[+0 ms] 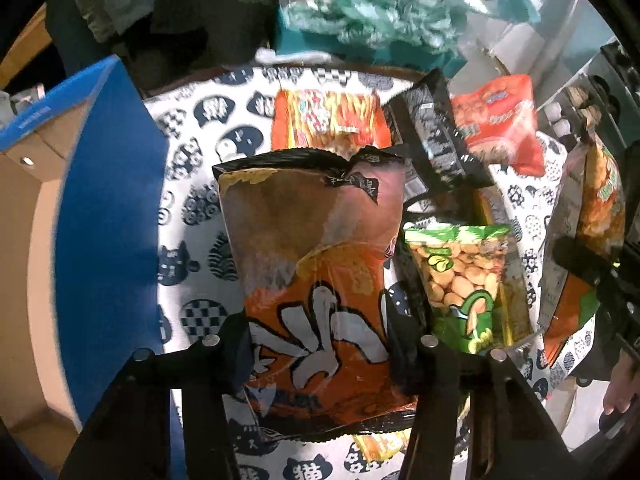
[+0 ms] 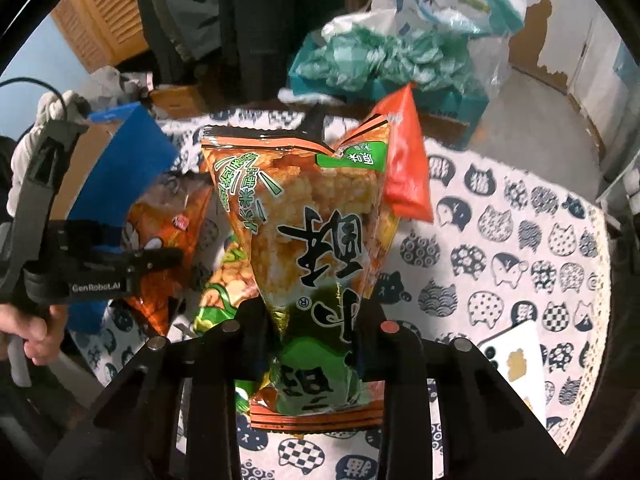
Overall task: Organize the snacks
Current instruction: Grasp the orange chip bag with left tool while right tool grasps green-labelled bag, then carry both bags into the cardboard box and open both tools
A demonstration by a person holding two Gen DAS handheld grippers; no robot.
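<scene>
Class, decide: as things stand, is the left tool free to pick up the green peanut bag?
Probably not yet. The left tool is already clamped on the orange-brown snack bag. The green peanut bag lies uncovered just beside it, so it seems reachable once the tool is emptied.

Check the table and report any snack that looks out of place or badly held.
Both held bags are pinched hard. The right gripper squeezes the green-orange rice cracker bag into a narrow waist; the left gripper clamps the brown-orange chip bag. The remaining snacks lie overlapped and askew on the cat-print cloth.
</scene>
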